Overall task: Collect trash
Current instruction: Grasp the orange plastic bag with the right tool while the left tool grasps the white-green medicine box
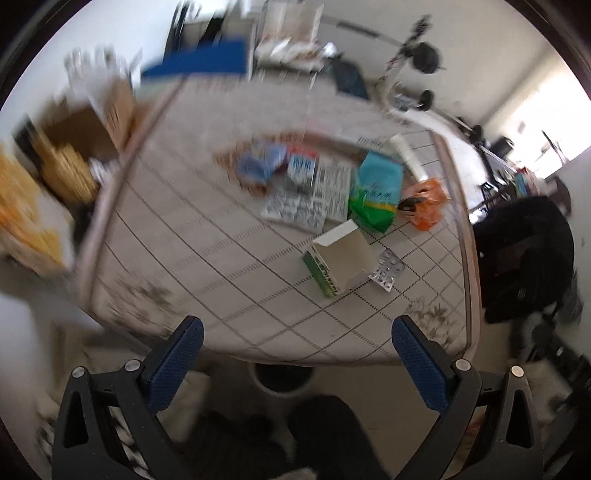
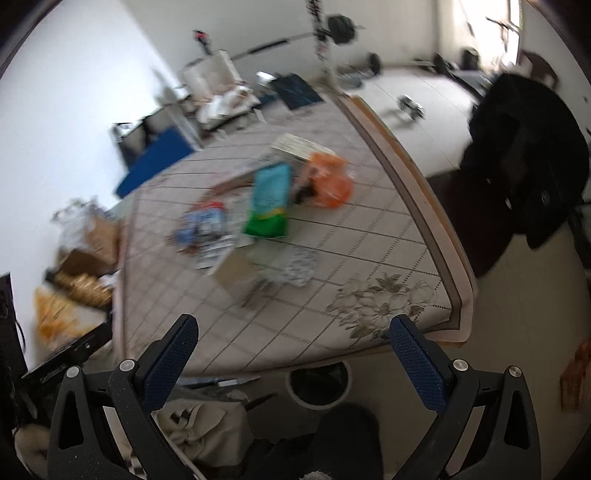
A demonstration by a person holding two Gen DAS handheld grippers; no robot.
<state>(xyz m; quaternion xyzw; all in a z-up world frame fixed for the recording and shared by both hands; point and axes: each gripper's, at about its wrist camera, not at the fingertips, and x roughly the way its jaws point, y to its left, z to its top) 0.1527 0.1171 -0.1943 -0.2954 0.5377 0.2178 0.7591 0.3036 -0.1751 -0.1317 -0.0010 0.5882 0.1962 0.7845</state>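
Trash lies on a table (image 1: 207, 266) with a checked cloth: an open white and green carton (image 1: 341, 258), a foil blister pack (image 1: 388, 269), a blue-green bag (image 1: 376, 192), an orange plastic bag (image 1: 426, 201) and printed leaflets (image 1: 314, 195). My left gripper (image 1: 297, 332) is open and empty, above the table's near edge. My right gripper (image 2: 293, 330) is open and empty, also short of the trash. In the right wrist view I see the blue-green bag (image 2: 269, 199), the orange bag (image 2: 328, 181) and the blister pack (image 2: 295, 266). A round bin (image 2: 319, 384) stands on the floor below the table edge.
A black chair with a dark coat (image 1: 524, 254) stands to the table's right. Cardboard boxes (image 1: 85, 136) and a blue mat (image 1: 199, 62) are at the left. A weight rack (image 2: 325, 33) stands at the far wall. Crumpled cloth (image 2: 199, 424) lies on the floor.
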